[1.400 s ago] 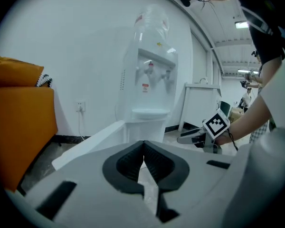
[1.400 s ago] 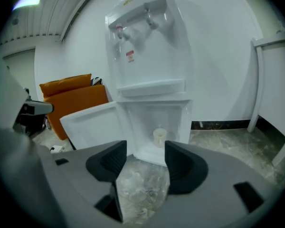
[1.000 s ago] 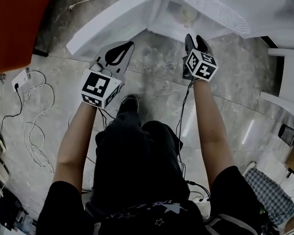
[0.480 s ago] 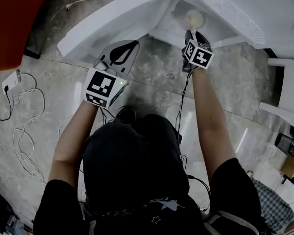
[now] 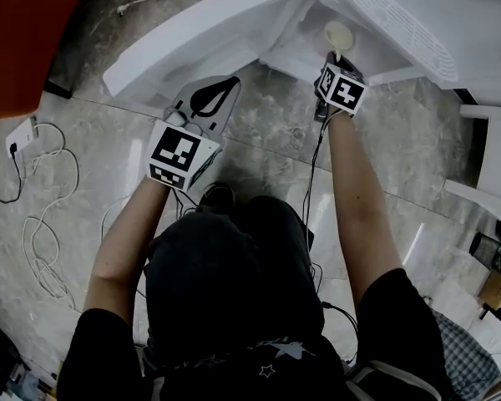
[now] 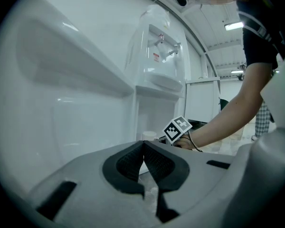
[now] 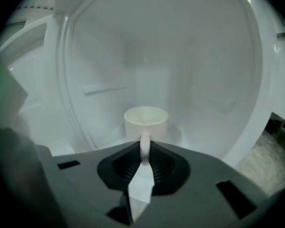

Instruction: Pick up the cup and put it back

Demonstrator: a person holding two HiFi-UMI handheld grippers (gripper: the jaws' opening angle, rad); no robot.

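Head view first: looking steeply down past black clothes and two bare arms onto a grey marbled stone floor (image 5: 259, 140). Can see a tall white plastic water dispenser (image 5: 401, 23) along the top of the picture, with its white cabinet door (image 5: 192, 40) swung open to the left. Spotting the cream-white handled cup (image 5: 337, 36) upright on the white floor of the lower compartment (image 5: 296, 53), toward its front edge. Got the right gripper (image 5: 333, 57) reaching in right up against it, marker cube on top. Got the left gripper (image 5: 225, 82) out over the stone floor just beside the open door, apart from the cup. Also a few thin white cables (image 5: 50, 224) looped on the floor at the left.

Left gripper view: jaws pressed together at the tips, nothing between them. Beyond them, looking at the dispenser's front with the taps up high, plus the other gripper's marker cube and a forearm low down by the cup.

Right gripper view: jaws closing on the cup's loop handle, tips touching it on both sides, so basically pinching it. Cup body upright, mouth up, just past the jaw tips, white compartment walls all round.
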